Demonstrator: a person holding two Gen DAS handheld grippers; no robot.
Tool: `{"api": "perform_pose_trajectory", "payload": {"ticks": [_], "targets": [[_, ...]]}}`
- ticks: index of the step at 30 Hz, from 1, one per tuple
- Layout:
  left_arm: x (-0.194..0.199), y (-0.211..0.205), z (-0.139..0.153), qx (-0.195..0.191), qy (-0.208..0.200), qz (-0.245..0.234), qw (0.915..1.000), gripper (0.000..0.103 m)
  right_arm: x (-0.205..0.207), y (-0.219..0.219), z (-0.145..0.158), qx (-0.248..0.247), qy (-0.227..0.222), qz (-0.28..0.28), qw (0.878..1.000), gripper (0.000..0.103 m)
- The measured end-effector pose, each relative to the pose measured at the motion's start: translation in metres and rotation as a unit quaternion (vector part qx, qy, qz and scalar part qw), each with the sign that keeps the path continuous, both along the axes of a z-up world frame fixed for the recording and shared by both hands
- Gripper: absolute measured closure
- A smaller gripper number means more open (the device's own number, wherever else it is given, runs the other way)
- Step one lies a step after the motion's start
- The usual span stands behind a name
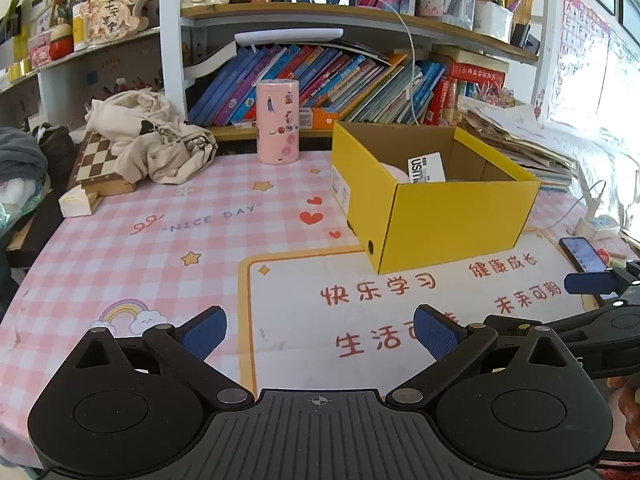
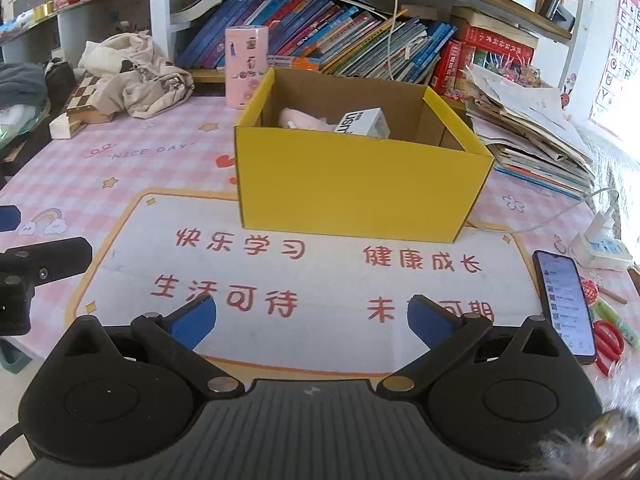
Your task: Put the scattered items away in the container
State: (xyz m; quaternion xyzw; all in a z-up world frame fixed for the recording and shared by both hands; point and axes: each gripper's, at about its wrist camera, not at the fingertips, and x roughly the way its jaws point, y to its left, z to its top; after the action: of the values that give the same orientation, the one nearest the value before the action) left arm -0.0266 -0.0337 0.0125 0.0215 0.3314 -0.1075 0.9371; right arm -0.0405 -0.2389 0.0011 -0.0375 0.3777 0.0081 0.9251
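Note:
A yellow cardboard box (image 1: 440, 216) (image 2: 352, 184) stands open on the pink checked desk mat (image 1: 160, 240). Inside it lie a white carton (image 1: 426, 168) (image 2: 366, 122) and a pale pink item (image 2: 298, 118). My left gripper (image 1: 320, 336) hovers low over the mat in front of the box, open and empty. My right gripper (image 2: 312, 320) is also open with nothing between its blue pads. In the left wrist view the right gripper's blue fingertip (image 1: 588, 282) shows at the right edge. A pink sticker-covered cylinder (image 1: 277, 122) (image 2: 246, 66) stands behind the box.
A crumpled cream cloth (image 1: 152, 136) lies on a chessboard (image 1: 96, 164) at the back left. A phone (image 2: 566, 304), red scissors (image 2: 608, 344) and a power strip (image 2: 600, 250) lie at the right. A paper stack (image 2: 532, 140) and bookshelves (image 1: 320, 80) stand behind.

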Motion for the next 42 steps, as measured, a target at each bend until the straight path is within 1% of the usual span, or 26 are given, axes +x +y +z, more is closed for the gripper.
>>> {"api": "perform_pose_trajectory", "payload": {"ticks": [12, 22, 32, 42], "targets": [[-0.002, 0.015, -0.002, 0.002, 0.006, 0.005, 1.0, 0.001, -0.004, 0.016, 0.001, -0.004, -0.003, 0.003, 1.0, 0.0], [-0.001, 0.022, -0.002, 0.003, 0.005, 0.006, 1.0, 0.0, -0.003, 0.017, 0.001, -0.005, -0.004, 0.004, 1.0, 0.0], [0.002, 0.027, -0.003, -0.014, 0.01, 0.003, 0.9998, 0.0, -0.001, 0.023, 0.004, -0.009, -0.007, 0.0, 1.0, 0.0], [0.006, 0.025, -0.006, -0.012, 0.018, -0.006, 0.9998, 0.0, 0.005, 0.025, 0.002, -0.012, -0.003, 0.0, 1.0, 0.0]]}}
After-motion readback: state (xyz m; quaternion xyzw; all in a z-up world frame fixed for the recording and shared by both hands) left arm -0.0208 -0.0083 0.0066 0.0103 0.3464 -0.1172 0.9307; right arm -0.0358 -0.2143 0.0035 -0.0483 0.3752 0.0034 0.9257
